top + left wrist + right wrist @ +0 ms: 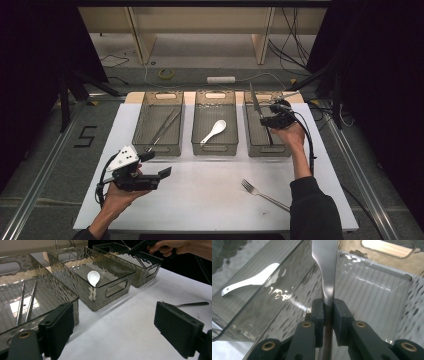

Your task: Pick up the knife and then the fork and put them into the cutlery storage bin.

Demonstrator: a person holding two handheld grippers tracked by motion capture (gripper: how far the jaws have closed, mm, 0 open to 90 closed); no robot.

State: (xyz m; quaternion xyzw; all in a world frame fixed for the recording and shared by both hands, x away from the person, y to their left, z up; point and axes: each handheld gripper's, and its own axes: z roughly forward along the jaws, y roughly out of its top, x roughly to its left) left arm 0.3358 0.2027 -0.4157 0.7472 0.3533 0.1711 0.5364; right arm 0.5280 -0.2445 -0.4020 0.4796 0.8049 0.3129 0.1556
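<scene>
The right gripper [328,312] clamps a table knife [325,267] above the right bin [251,131]; the left gripper [112,327] hovers open over the desk [210,195].

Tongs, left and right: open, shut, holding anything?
Left tongs: open, holding nothing, above the table.
Right tongs: shut on a knife over the right bin.

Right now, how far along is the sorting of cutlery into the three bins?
Done, it seems: the tongs lie in the left bin and the white spoon in the middle bin. In hand: the right claw is shut on a knife, held over the right bin. Left: the fork lies on the white table, and the left claw hangs open and holds nothing.
</scene>
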